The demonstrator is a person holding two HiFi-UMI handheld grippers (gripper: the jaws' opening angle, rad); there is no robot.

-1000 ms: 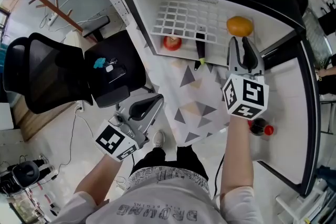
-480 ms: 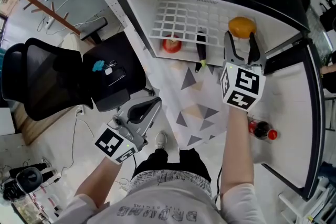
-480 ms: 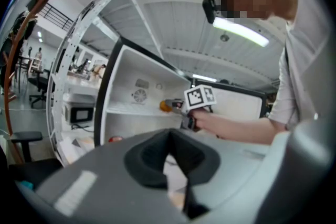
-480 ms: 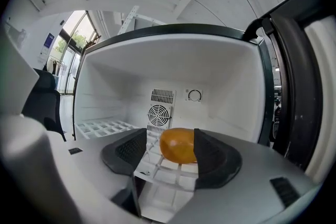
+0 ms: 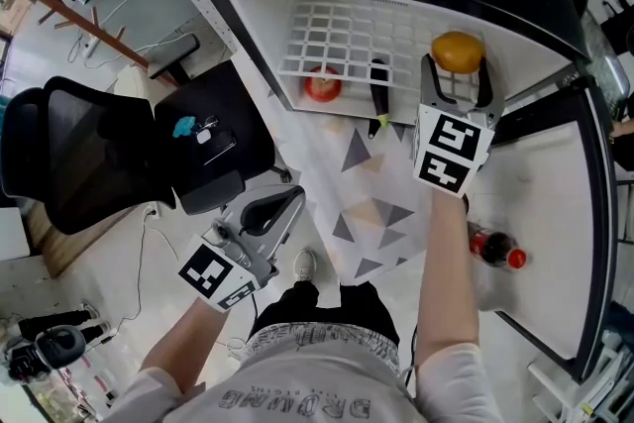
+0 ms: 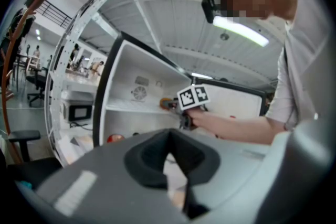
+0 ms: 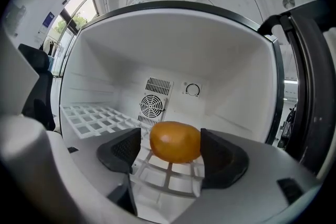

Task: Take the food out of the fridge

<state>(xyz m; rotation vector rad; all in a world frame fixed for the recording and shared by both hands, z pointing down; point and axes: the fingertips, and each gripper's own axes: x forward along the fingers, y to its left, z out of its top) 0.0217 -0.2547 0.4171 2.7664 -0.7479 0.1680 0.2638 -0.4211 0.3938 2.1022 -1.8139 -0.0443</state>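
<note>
Orange (image 7: 175, 141) on wire shelf (image 5: 337, 40): round, firm, smooth-skinned, probably light; grip across its middle. Right gripper (image 7: 171, 152) jaws just opening, flanking orange, not pressing.

The left gripper (image 6: 169, 150), fingers (image 6: 143, 161) together, faces the open fridge (image 6: 126, 93).

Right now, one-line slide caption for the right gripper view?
Jaws just opening, the right tongs bracket the orange fruit on the fridge shelf, not yet gripping.

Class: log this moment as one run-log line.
stage: reaching into fridge | right gripper: fingers just opened, orange between them, not gripped | left gripper: shut, empty, outside fridge
</note>
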